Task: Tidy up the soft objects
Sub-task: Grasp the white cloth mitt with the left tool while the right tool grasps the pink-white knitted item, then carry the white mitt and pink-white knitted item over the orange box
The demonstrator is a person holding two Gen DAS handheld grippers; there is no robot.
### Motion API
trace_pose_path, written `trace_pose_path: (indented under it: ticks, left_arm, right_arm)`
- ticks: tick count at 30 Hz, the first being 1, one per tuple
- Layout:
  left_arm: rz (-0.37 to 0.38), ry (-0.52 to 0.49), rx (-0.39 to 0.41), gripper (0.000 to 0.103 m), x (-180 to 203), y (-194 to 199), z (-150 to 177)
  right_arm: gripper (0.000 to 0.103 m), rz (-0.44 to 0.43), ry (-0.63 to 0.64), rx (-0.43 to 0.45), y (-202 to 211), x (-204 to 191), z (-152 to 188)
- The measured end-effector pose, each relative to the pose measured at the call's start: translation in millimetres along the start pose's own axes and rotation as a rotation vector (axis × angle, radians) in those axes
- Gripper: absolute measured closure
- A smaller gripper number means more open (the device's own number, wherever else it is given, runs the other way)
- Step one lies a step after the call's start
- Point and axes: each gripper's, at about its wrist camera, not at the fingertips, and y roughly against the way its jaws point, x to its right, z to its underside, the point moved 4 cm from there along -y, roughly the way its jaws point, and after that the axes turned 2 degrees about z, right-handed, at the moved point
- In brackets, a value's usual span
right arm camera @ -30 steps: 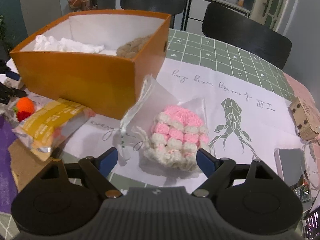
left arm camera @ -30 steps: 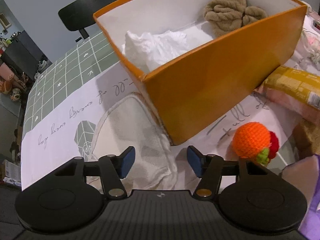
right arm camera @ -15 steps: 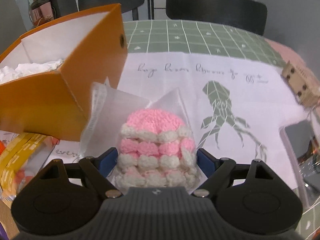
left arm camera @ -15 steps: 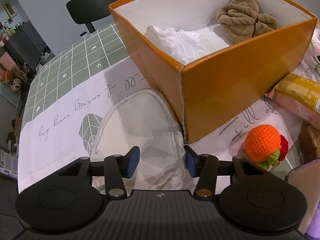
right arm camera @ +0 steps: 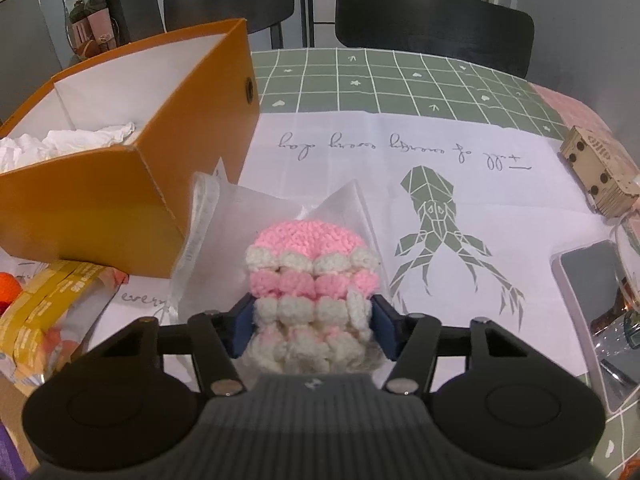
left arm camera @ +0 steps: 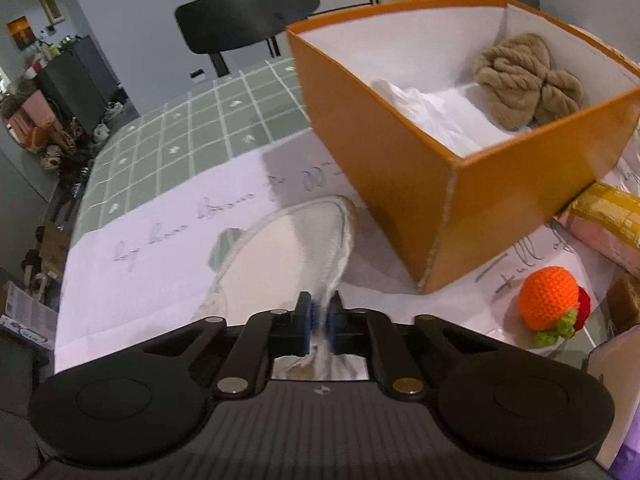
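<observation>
Up front, one white cloth pad lies on the printed paper sheet beside the orange box; the left gripper has its fingers pinched tight on the pad's near edge, which is pulled up off the sheet. One pink-and-white crocheted piece sits on a clear plastic bag, between the right gripper's fingers, whose jaws are closing with the blue pads at its sides. One box holds one tan knitted bundle and crumpled white tissue. One orange crocheted fruit and one yellow packet lie near the box. Two black chairs stand behind the table.
</observation>
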Motion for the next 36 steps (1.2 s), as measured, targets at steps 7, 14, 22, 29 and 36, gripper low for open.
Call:
trace_pose_path:
  ticks: [7, 14, 22, 29, 36]
  left_arm:
    - [-0.025, 0.058, 0.053, 0.097, -25.5, 20.6, 3.4]
    - [-0.034, 0.107, 0.087, 0.098, -49.2, 39.9, 8.9]
    - [-0.055, 0.103, 0.133, 0.098, -57.3, 65.8, 9.2]
    - [-0.058, 0.097, 0.155, 0.098, -59.1, 86.1, 16.7]
    - [-0.063, 0.085, 0.186, 0.098, -59.9, 109.4, 22.9]
  right_arm:
    - [0.056, 0.002, 0.021, 0.012, 16.7, 3.9, 1.3]
    - [0.062, 0.011, 0.037, 0.023, 35.5, 12.0, 4.6]
    - [0.063, 0.005, 0.101, 0.049, 63.3, 0.4, 9.7]
    - [0.063, -0.038, 0.226, 0.076, 96.3, -38.9, 16.3]
    - [0.063, -0.105, 0.348, 0.108, 127.6, -88.9, 20.1]
